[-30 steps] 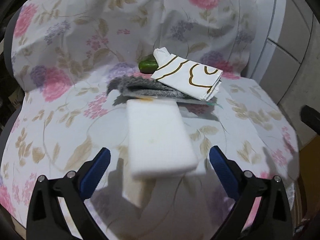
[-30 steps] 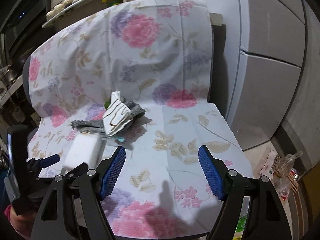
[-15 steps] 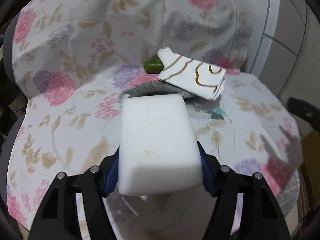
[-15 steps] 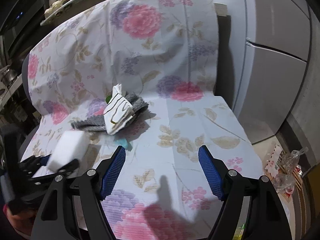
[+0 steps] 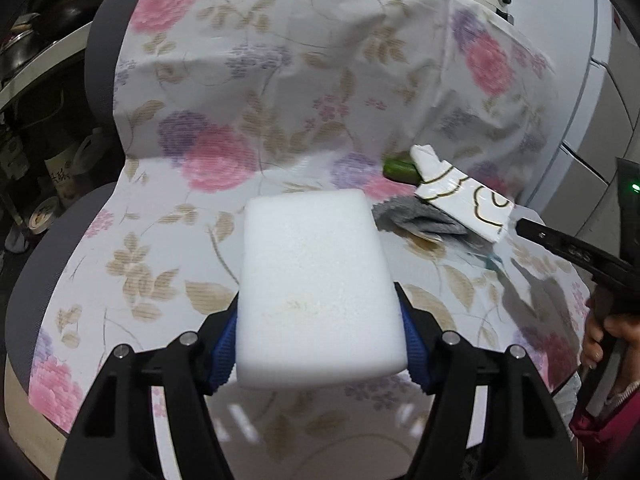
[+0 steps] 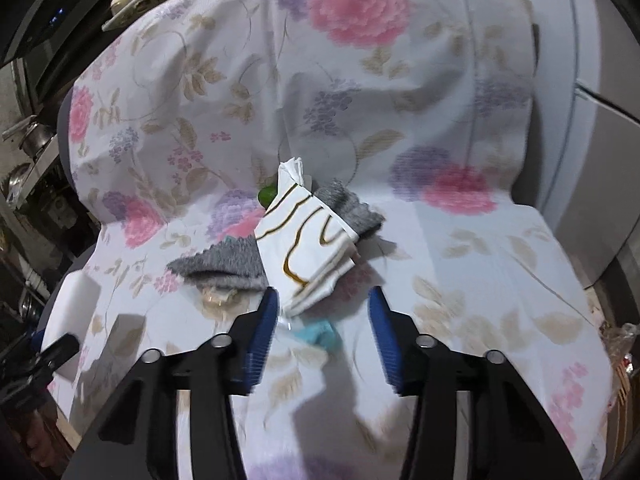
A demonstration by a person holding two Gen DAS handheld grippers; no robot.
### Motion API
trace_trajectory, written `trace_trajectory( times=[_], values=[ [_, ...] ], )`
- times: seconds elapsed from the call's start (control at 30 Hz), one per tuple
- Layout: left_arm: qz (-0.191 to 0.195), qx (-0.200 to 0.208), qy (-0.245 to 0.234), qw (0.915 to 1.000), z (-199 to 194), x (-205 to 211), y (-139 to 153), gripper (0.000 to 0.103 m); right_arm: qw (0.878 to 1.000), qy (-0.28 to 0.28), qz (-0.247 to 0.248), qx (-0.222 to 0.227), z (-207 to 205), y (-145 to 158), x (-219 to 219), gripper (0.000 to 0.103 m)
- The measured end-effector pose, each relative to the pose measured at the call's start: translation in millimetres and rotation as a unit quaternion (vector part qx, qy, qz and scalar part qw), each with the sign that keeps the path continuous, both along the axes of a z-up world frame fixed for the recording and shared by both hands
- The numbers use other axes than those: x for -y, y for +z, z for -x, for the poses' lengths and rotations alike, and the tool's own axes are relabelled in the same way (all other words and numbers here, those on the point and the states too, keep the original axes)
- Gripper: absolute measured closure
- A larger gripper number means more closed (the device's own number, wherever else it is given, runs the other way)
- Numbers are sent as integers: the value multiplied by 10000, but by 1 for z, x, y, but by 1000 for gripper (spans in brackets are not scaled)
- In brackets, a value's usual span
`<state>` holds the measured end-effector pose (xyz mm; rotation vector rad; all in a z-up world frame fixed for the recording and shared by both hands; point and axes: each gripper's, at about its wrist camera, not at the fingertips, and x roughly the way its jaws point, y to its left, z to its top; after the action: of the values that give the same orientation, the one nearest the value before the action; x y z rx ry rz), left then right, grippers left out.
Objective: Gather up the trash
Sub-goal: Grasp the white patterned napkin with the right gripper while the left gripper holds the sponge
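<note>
Left gripper (image 5: 318, 336) clamps the foam block (image 5: 316, 288) for disposal; right gripper (image 6: 322, 340), closing but empty, nears the tissue pack (image 6: 306, 240).

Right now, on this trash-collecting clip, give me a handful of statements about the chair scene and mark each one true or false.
1. The left gripper is clamped on the white foam block. True.
2. The right gripper grips the gray cloth. False: its jaws have just been closing, but its pads press on nothing; the lower end of the white gold-lined packet reaches between them.
3. The white gold-lined packet lies on top of the gray cloth. True.
4. The small green item sits at the front edge of the seat. False: it lies behind the packet, near the backrest.
5. The chair cover is plain gray. False: it is floral.
</note>
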<state>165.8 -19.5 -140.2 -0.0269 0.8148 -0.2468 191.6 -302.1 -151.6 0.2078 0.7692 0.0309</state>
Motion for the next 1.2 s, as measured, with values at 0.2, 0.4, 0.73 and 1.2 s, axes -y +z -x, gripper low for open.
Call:
trace_trajectory(
  times=[0.2, 0.4, 0.73, 1.2],
  values=[
    [-9, -85, 31, 10000, -7, -6, -10, 37, 9973, -194, -640, -300, -34, -19, 12, 47],
    [20, -184, 19, 9998, -10, -7, -18, 37, 9872, -107, -1561, -309, -54, -28, 19, 58],
    [22, -70, 16, 10000, 6, -3, -5, 37, 9897, 227, -1392, 250, -20, 11, 1, 101],
    [98, 259, -520, 9983, 63, 39, 28, 37, 9953, 37, -414, 875, 121, 65, 16, 101]
  ],
)
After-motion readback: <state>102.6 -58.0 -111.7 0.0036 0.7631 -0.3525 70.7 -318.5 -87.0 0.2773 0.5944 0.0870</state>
